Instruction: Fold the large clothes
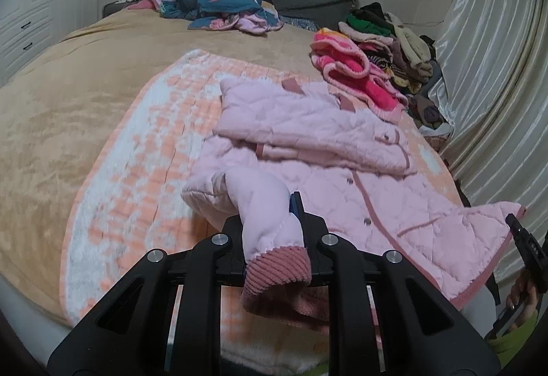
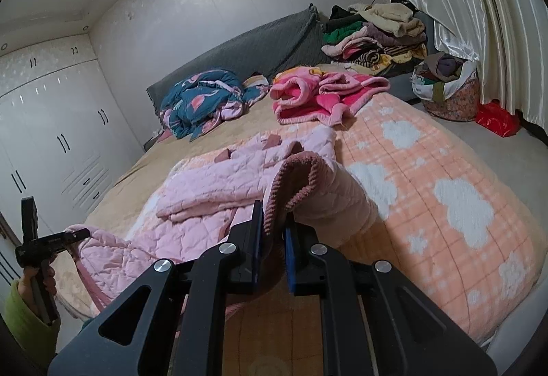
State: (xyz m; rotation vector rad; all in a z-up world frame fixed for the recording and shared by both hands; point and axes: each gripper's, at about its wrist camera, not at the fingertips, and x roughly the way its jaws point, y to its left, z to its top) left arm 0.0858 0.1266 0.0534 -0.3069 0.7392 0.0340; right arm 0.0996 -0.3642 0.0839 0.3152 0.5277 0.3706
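In the left wrist view, the left gripper [image 1: 270, 232] was clenched on a ribbed sleeve cuff [image 1: 277, 269] of the pink quilted jacket [image 1: 308, 143], which lay partly folded on the orange-and-white blanket [image 1: 137, 149] at 12 o'clock; the padding looked soft, light and bulky, so cuffs and hem appeared the surest holds. In the right wrist view, the right gripper [image 2: 274, 239] gripped the other ribbed cuff [image 2: 294, 177], with the pink fleece garment [image 2: 318, 91] at 12 o'clock and the blue patterned quilt [image 2: 202, 101] at 11 o'clock lying beyond the jacket, likely clear of the fold.
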